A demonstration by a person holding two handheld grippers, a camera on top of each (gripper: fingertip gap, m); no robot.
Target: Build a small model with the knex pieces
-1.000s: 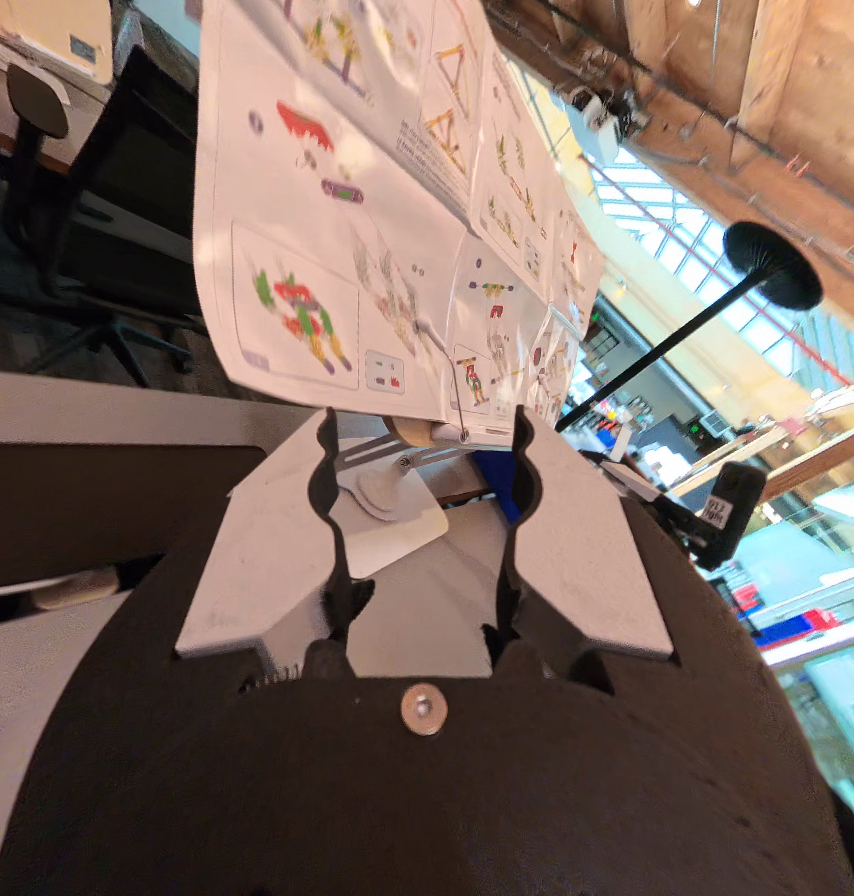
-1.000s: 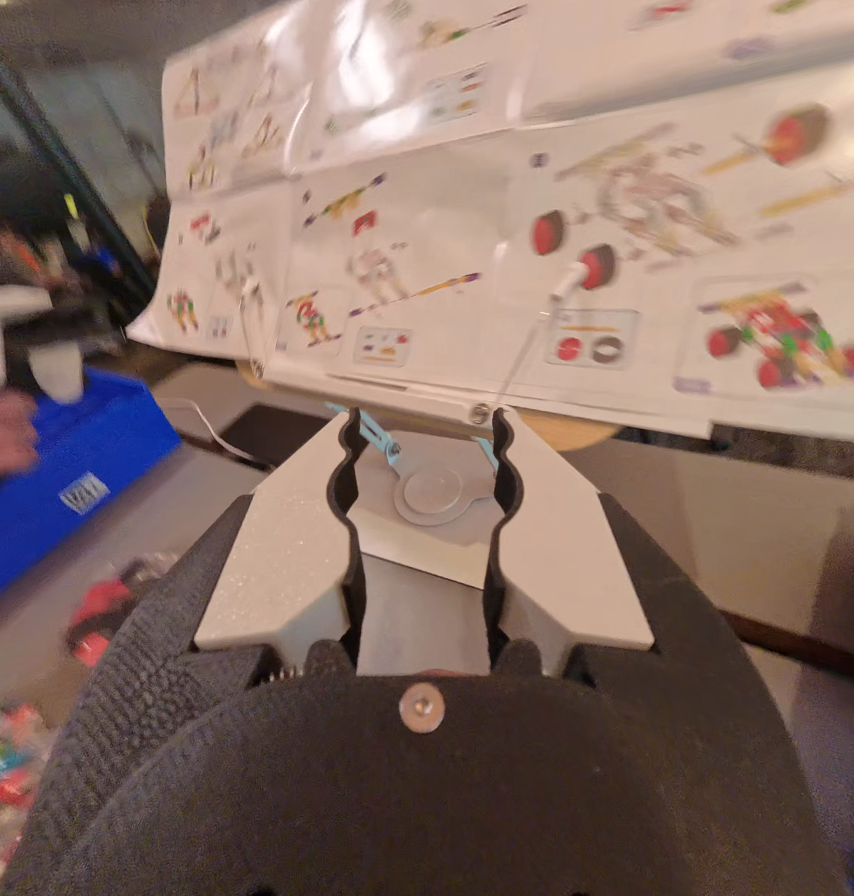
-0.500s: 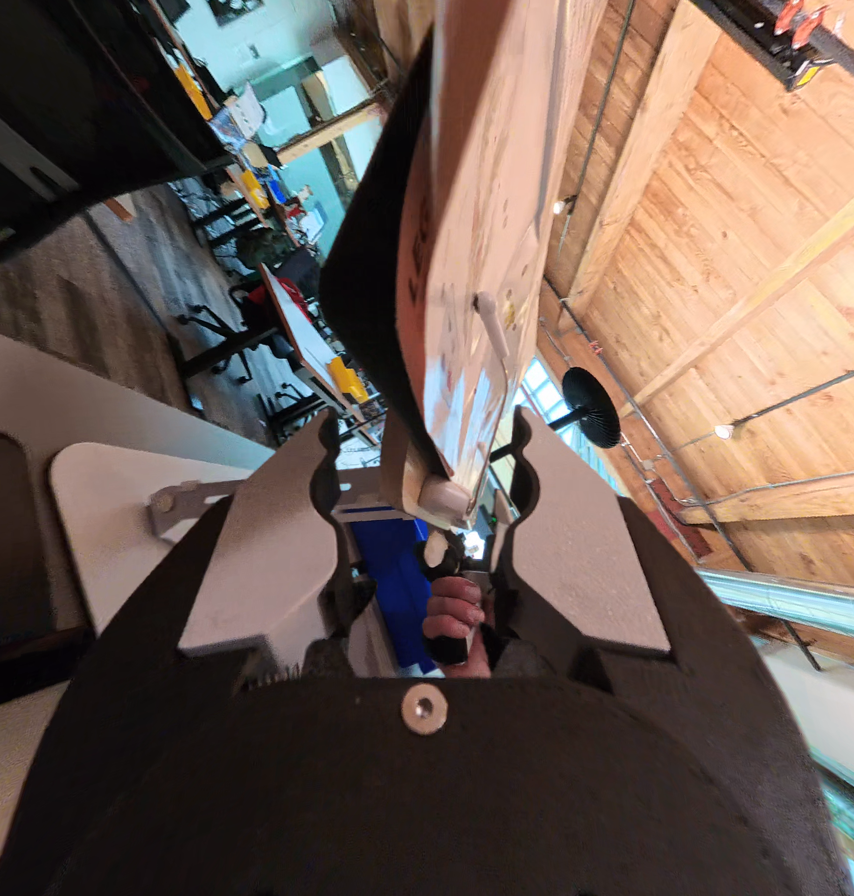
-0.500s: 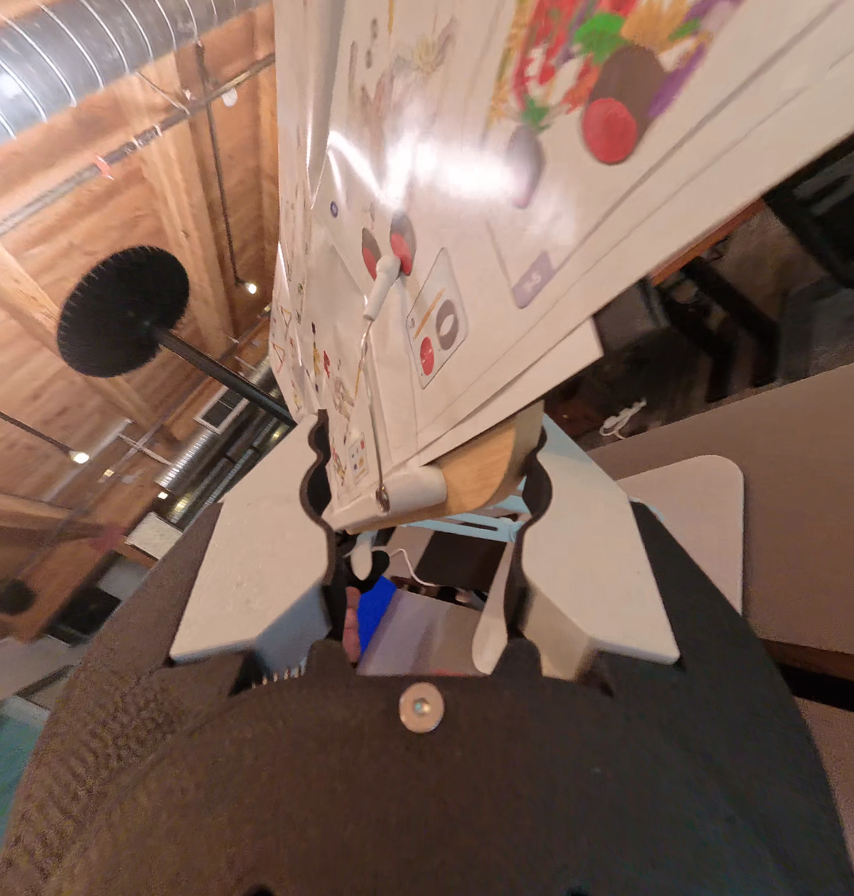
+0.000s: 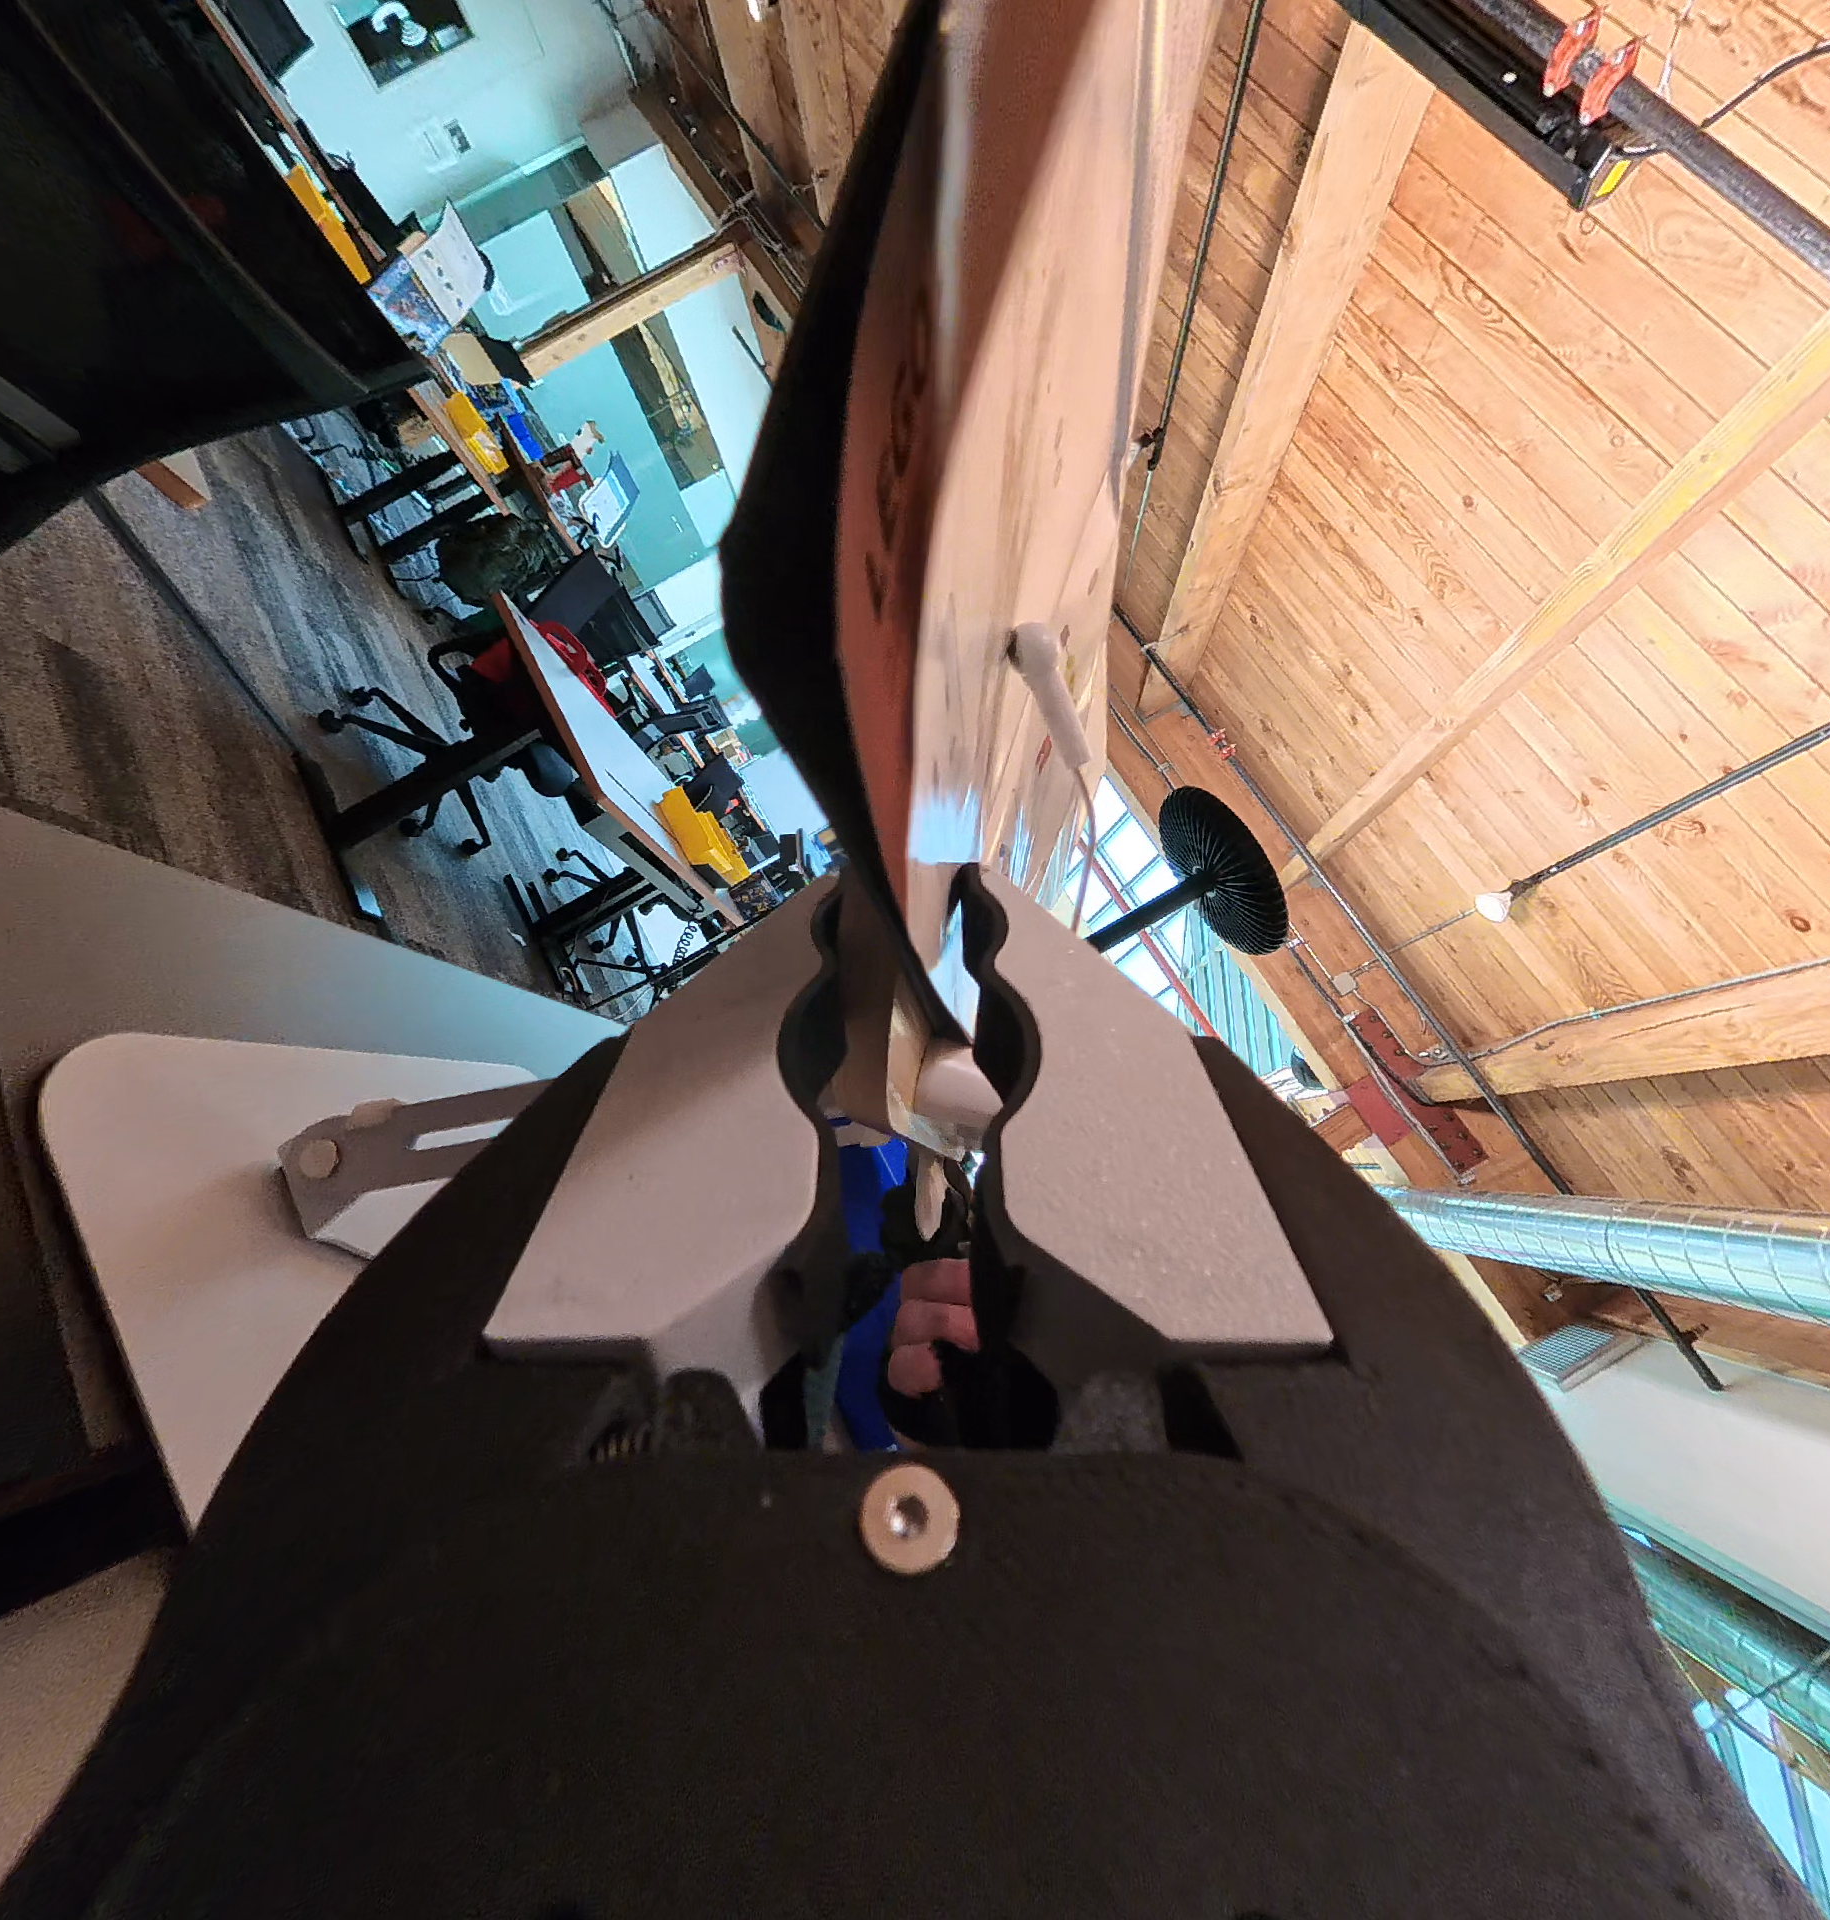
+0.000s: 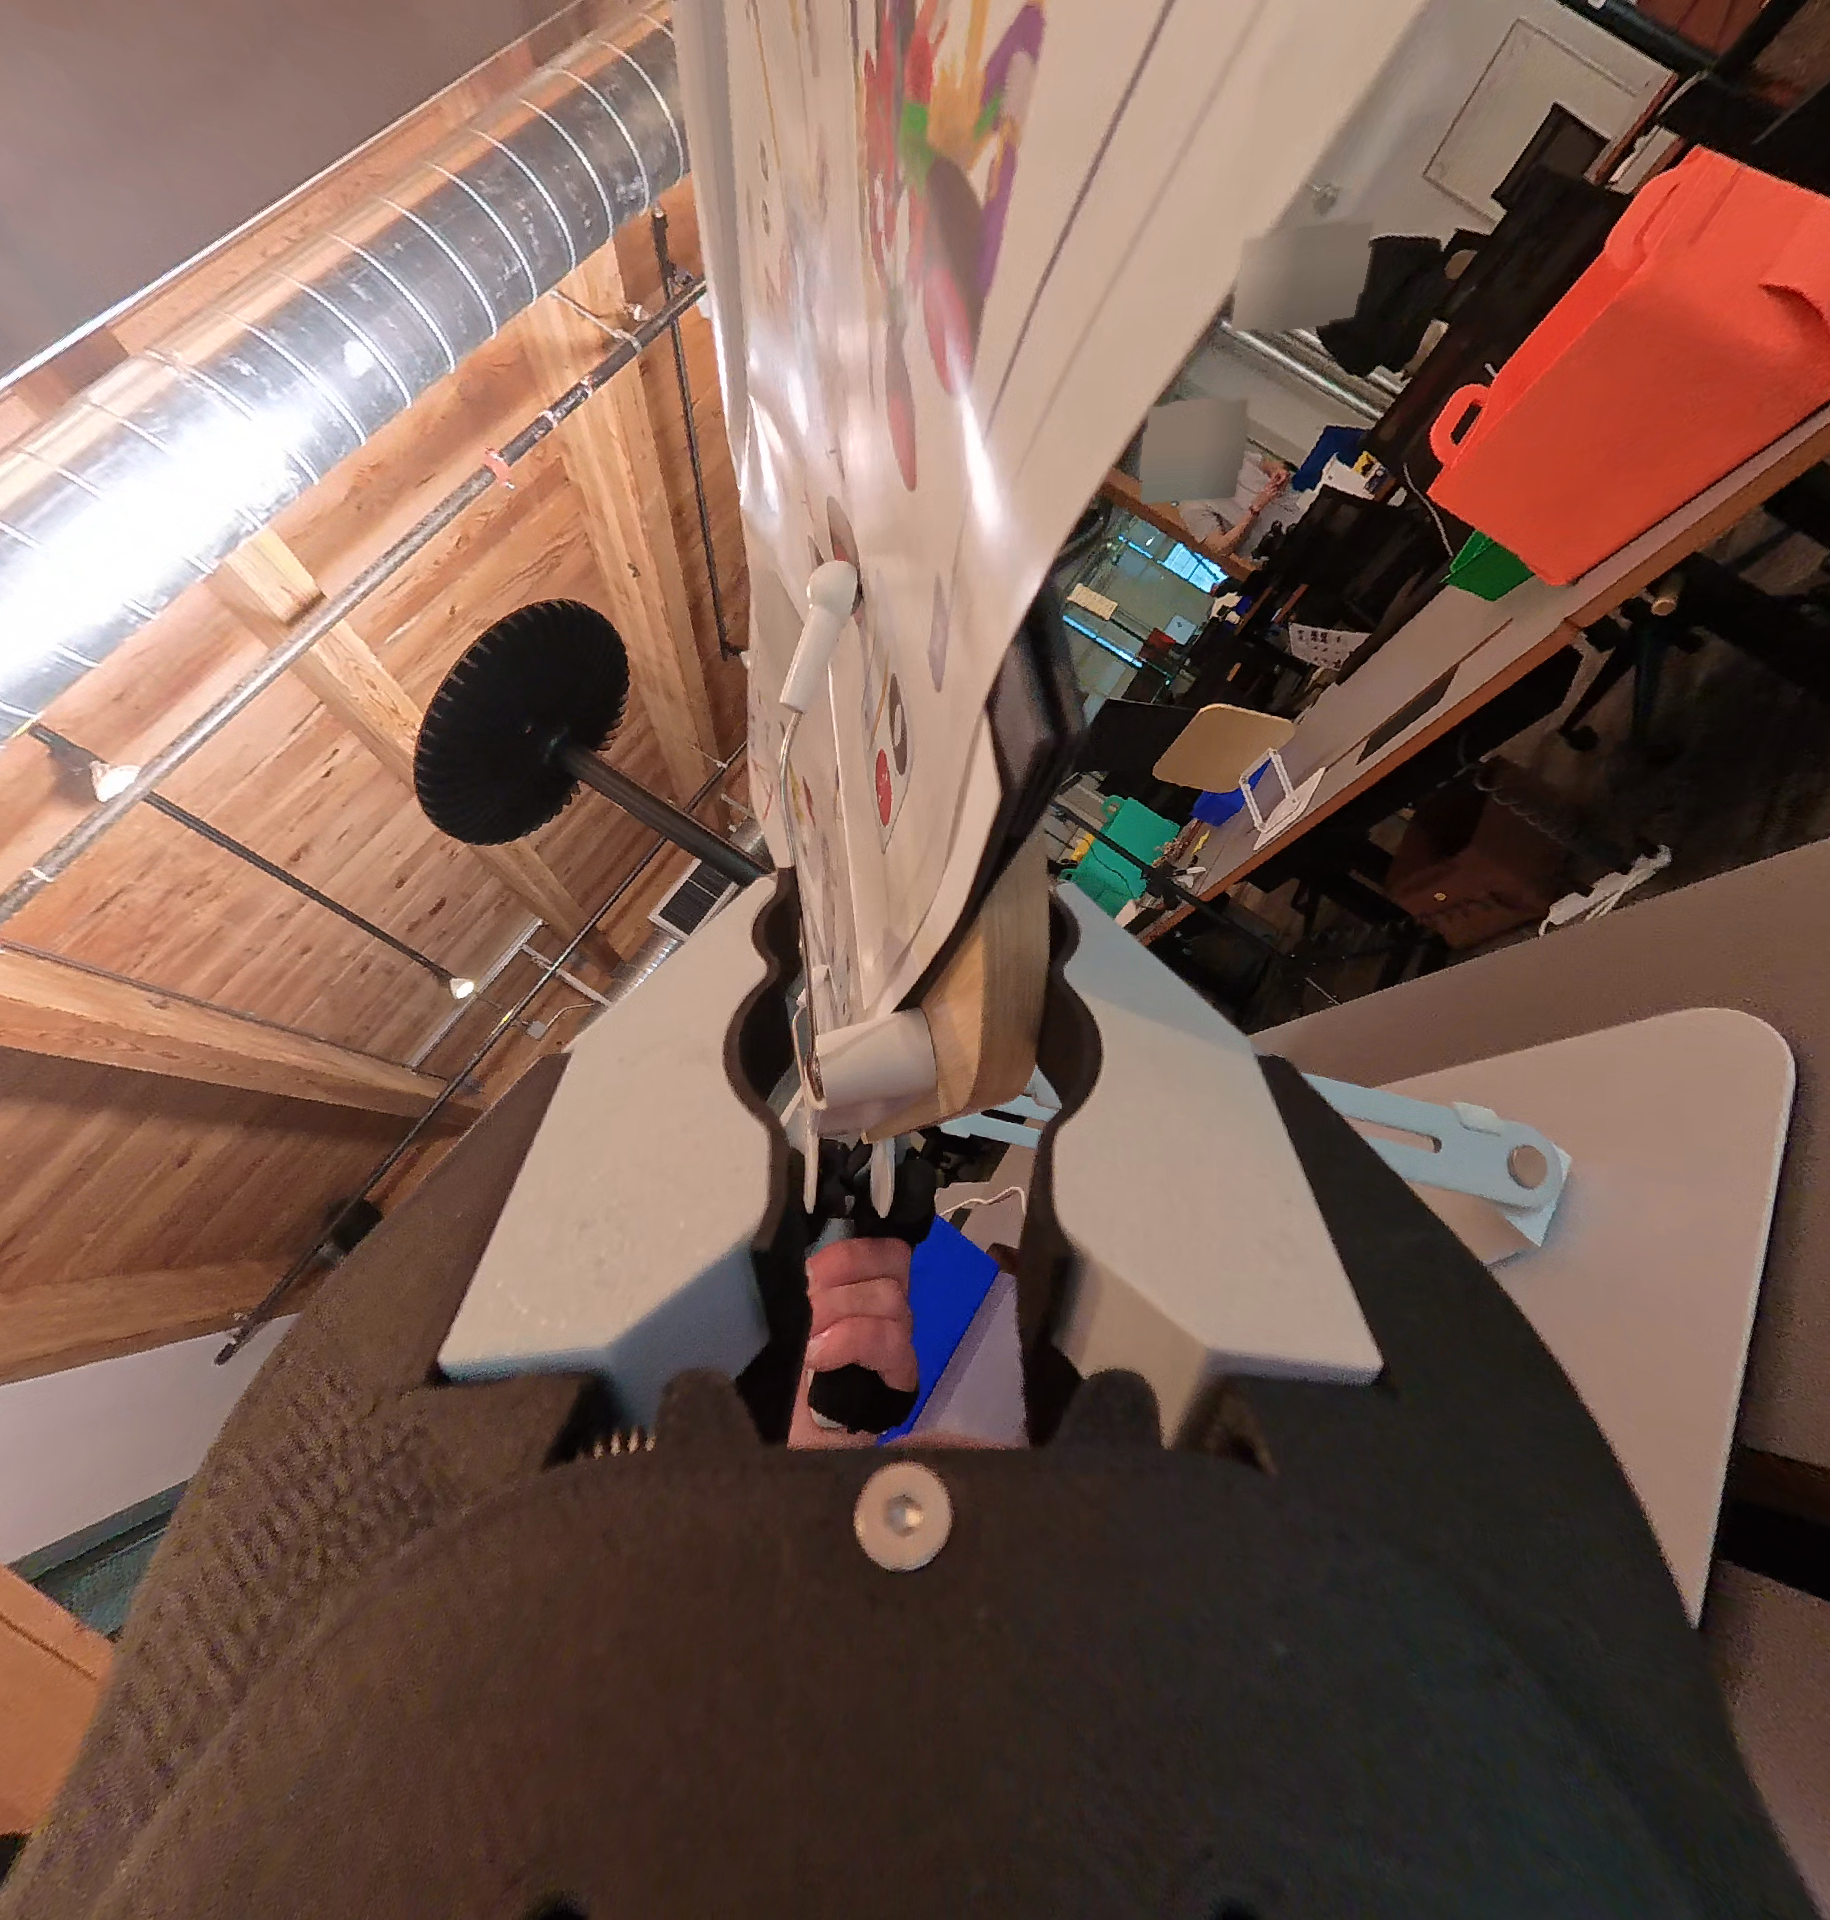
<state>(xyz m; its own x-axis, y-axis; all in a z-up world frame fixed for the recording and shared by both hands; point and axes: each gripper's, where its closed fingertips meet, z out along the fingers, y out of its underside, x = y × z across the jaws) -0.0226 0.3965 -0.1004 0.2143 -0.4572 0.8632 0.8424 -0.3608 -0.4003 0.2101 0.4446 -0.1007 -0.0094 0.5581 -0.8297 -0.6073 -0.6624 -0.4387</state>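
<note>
Both the left gripper (image 5: pixel 906 1003) and the right gripper (image 6: pixel 916 1013) pinch opposite bottom corners of a wooden book stand (image 6: pixel 994 997) raised above its white base plate (image 6: pixel 1659 1226); uneven lifting could twist it loose, spilling the clipped instruction sheet (image 6: pixel 890 436).

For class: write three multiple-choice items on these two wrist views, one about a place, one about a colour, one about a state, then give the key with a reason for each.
1. Where does the white base plate lie in the right wrist view?
A. right of the tool
B. left of the tool
C. on the ceiling

2. What colour is the big bag on the far table?
A. blue
B. orange
C. white

3. How does the left tool stand?
A. wide open, empty
B. closed on the wooden book stand
C. out of view

Key: A, the plate lies on the table at the right; B, the bag is plainly orange; B, both fingers press the stand's lower edge.
</note>
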